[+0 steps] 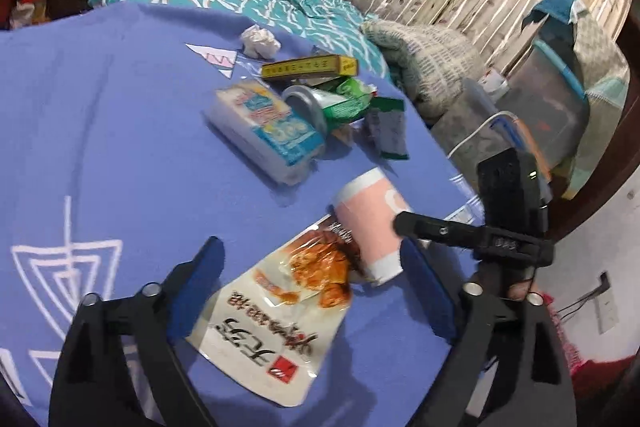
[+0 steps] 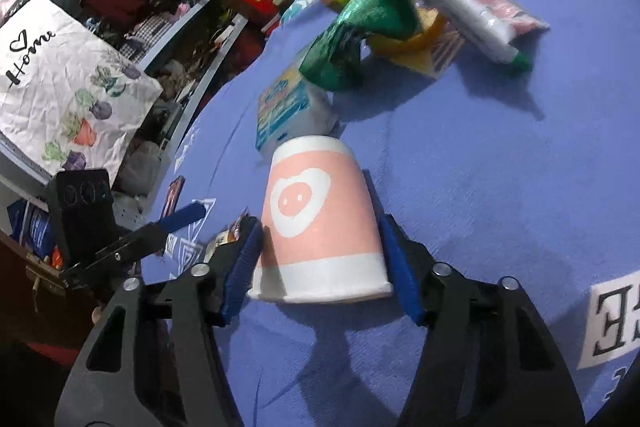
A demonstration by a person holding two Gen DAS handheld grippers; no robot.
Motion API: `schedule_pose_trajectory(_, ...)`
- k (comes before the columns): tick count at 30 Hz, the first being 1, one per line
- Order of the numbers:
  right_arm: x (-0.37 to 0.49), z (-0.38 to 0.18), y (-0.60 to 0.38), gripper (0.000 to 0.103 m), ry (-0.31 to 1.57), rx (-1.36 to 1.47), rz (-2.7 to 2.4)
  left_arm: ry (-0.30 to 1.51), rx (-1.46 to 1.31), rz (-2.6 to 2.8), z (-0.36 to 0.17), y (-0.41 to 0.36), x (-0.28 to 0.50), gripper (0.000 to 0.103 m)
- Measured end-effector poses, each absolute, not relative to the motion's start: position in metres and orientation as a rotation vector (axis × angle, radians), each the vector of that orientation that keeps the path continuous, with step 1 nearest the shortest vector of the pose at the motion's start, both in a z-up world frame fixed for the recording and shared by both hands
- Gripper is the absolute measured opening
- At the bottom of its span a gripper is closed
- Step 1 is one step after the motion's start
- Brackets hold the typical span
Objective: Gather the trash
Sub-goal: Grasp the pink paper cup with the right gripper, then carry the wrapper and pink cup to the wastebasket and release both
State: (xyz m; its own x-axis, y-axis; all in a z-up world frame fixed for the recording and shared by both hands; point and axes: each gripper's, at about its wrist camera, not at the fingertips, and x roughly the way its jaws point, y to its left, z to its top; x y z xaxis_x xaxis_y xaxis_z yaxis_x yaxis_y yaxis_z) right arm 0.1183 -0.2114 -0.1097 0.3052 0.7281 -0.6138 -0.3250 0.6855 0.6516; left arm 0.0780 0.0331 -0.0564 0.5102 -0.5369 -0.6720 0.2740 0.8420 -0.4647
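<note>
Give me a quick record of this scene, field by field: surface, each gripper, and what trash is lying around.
surface: blue blanket
left gripper: open, over a snack pouch
right gripper: around a pink paper cup lying on its side; grip unclear
other trash: tissue pack, yellow box, crumpled paper, green wrapper

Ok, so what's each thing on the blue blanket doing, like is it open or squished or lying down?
pink cup: tipped over, clamped in the right gripper
left gripper: open, holding nothing
food pouch: lying flat, far end under the cup
green can: on its side
paper ball: crumpled
yellow box: closed, lying flat
tissue pack: lying flat
</note>
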Motion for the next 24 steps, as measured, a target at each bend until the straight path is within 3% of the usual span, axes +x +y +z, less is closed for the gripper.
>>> schedule_pose_trajectory(5, 0.105, -0.109, -0.206, 0.043, 1.038, 0.405, 0.723, 0.988, -0.214, -0.499, -0.073, 0.027, 0.087, 0.086)
schedule_pose_trajectory(8, 0.098, -0.109, -0.207, 0.038, 1.025, 0.401, 0.703, 0.987, -0.146, -0.503, -0.077, 0.016, 0.086, 0.088)
schedule_pose_trajectory(18, 0.094, -0.118, -0.214, 0.035, 1.013, 0.469, 0.676, 0.986, 0.053, -0.476, -0.080, -0.005, 0.063, 0.086)
schedule_pose_trajectory(19, 0.095, -0.118, -0.214, 0.035, 1.014, 0.471, 0.676, 0.982, 0.089, -0.471, -0.081, -0.006, 0.059, 0.083)
schedule_pose_trajectory(20, 0.095, -0.118, -0.214, 0.035, 1.014, 0.473, 0.677, 0.977, 0.122, -0.461, -0.081, -0.008, 0.057, 0.074)
schedule_pose_trajectory(21, 0.095, -0.118, -0.214, 0.035, 1.013, 0.476, 0.677, 0.963, 0.186, -0.436, -0.082, -0.011, 0.052, 0.059)
schedule_pose_trajectory(24, 0.094, -0.117, -0.215, 0.035, 1.011, 0.498, 0.682, 0.942, 0.248, -0.453, -0.079, -0.016, 0.044, 0.046)
